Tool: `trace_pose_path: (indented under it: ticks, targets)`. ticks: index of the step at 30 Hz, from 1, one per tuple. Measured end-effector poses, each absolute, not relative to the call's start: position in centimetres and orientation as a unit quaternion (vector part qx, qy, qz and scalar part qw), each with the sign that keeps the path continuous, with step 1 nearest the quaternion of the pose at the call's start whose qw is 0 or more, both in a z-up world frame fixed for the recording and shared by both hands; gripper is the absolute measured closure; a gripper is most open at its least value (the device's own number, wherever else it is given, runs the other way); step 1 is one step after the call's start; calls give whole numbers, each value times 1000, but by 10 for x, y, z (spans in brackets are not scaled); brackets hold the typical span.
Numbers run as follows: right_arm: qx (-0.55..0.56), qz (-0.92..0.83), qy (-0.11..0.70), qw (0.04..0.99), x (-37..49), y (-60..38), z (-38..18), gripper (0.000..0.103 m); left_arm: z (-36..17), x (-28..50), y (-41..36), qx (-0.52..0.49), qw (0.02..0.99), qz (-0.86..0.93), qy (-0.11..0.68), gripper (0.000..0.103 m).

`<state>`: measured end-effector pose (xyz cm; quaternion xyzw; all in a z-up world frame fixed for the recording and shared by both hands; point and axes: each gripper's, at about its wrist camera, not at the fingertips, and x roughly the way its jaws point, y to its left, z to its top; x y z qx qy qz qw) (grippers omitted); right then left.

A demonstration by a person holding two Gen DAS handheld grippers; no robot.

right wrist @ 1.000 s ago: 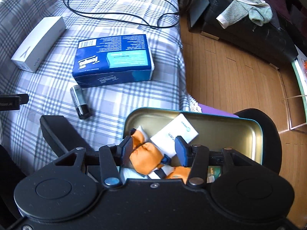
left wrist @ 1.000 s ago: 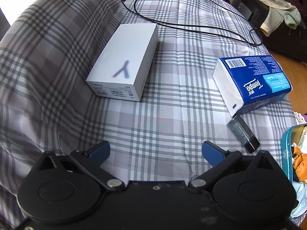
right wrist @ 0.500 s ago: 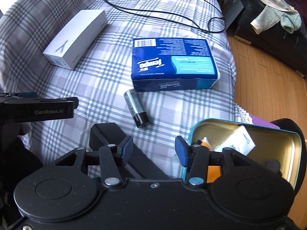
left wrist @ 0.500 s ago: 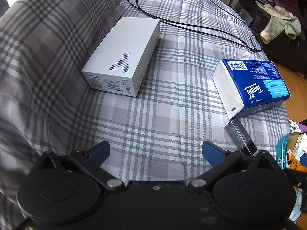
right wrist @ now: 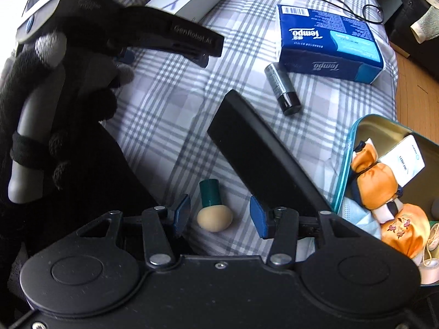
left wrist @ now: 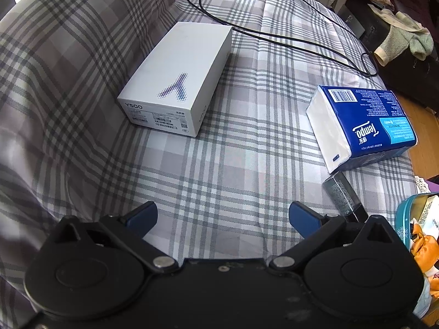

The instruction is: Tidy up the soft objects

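The right gripper [right wrist: 219, 215] points down at a plaid bedcover [left wrist: 219, 164], its blue pads apart with nothing pressed between them. A small sponge [right wrist: 214, 218], beige and egg-shaped on a teal handle [right wrist: 209, 193], lies on the cloth in the gap between those pads, touching neither. Just right of it sits an open tin [right wrist: 354, 148] with a teal rim, holding an orange satin doll [right wrist: 378, 181], a white card [right wrist: 403, 161] and some pale cloth.

The left gripper [left wrist: 223, 215] hovers over bare bedcover with its fingers spread wide and empty. In the right wrist view it shows at upper left, held by a hand [right wrist: 68, 126] in a black knit glove (grey fingertips).

Farther up the bed lie a white box [left wrist: 178, 79] marked Y500, a blue tissue pack [left wrist: 362, 126], and a dark cylinder [right wrist: 282, 89] with a black cap near the pack's edge. A black cable [left wrist: 274, 35] loops across the far end of the cover
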<state>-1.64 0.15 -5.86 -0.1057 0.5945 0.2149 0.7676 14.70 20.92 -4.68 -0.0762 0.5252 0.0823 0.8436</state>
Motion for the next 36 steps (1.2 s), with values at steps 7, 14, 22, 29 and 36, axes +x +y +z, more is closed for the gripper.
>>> trace_pose_path:
  ticks: [7, 14, 22, 29, 36]
  targets:
    - [-97, 210, 626, 745, -18, 3, -89, 55, -47, 146, 209, -78, 844, 81, 525, 1]
    - [-71, 203, 653, 726, -12, 4, -111, 62, -47, 146, 213, -90, 844, 81, 523, 1]
    - [-63, 218, 616, 754, -9, 13, -86, 67, -41, 142, 223, -114, 848, 93, 509, 1]
    - [-84, 231, 569, 785, 17, 42, -59, 67, -22, 135, 261, -171, 851, 172, 465, 1]
    - [-105, 235, 543, 799, 59, 75, -57, 67, -14, 133, 278, -178, 850, 200, 454, 1]
